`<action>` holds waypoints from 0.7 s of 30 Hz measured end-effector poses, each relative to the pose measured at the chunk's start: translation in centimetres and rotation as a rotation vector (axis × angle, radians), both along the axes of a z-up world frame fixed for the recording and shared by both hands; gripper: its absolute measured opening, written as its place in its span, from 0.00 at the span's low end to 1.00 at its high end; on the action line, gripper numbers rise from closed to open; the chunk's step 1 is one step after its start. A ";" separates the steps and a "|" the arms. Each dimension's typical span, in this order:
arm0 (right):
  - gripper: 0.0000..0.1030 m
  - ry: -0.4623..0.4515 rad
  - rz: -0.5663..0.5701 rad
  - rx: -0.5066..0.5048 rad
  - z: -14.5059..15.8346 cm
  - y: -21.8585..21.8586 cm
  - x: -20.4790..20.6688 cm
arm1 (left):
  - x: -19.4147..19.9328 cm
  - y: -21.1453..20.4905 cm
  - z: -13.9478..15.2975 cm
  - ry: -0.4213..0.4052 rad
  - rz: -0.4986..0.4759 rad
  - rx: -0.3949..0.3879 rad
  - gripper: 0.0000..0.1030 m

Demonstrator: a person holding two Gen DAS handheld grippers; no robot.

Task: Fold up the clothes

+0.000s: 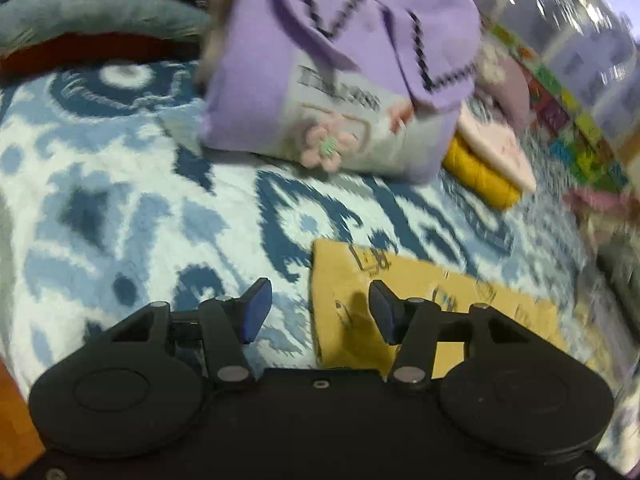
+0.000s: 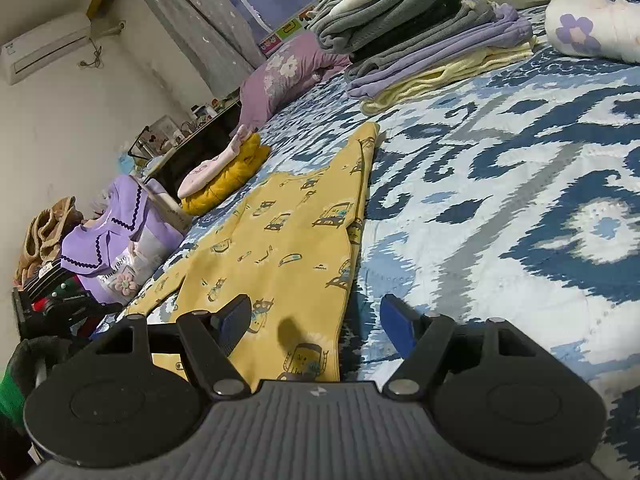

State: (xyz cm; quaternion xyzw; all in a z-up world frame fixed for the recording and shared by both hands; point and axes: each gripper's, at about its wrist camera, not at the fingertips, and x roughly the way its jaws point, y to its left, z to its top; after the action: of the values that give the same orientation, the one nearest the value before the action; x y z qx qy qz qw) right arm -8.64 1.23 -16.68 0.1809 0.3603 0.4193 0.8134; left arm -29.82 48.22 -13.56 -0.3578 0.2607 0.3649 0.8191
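The flat yellow cotton garment printed with small cartoon cars [image 2: 288, 240] lies spread on the bed's blue-and-white patterned quilt [image 2: 500, 184]. The right gripper [image 2: 316, 326] hovers over the garment's near hem with its blue-padded fingers [image 2: 394, 330] apart: one above the cloth, the other above bare quilt, neither pressing on anything. The left gripper [image 1: 320, 312] hangs over a corner of the same garment [image 1: 432, 292], fingers [image 1: 256, 308] apart and empty, one over quilt, one over yellow cloth.

Past the garment, toward the bed's far edge, sits a folded lilac top with a dark zigzag-trimmed collar [image 1: 340, 64], its print reading "Time 1986" (the last digits are soft). Beside it a mustard quilted piece [image 1: 480, 176] carries a pale pink folded item [image 1: 496, 144]. A stack of grey, lilac and cream folded clothes [image 2: 424, 36] occupies another part of the quilt, well apart.
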 end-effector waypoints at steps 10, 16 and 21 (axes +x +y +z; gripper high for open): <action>0.70 -0.008 0.003 0.000 -0.1 0.1 -0.1 | 1.2 1.5 2.2 0.097 -0.139 0.199 0.08; 0.70 -0.004 -0.001 0.004 -0.1 0.0 -0.2 | 1.8 0.1 1.3 0.238 -0.093 0.235 0.52; 0.69 0.016 -0.038 0.007 0.4 -1.1 -0.5 | 1.9 -4.1 4.1 0.056 -0.142 0.156 0.68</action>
State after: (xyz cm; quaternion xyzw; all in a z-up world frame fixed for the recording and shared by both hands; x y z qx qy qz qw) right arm -9.16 0.09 -16.32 0.1939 0.3617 0.4038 0.8176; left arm -27.94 44.16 -9.49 -0.2629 0.2791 0.3349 0.8607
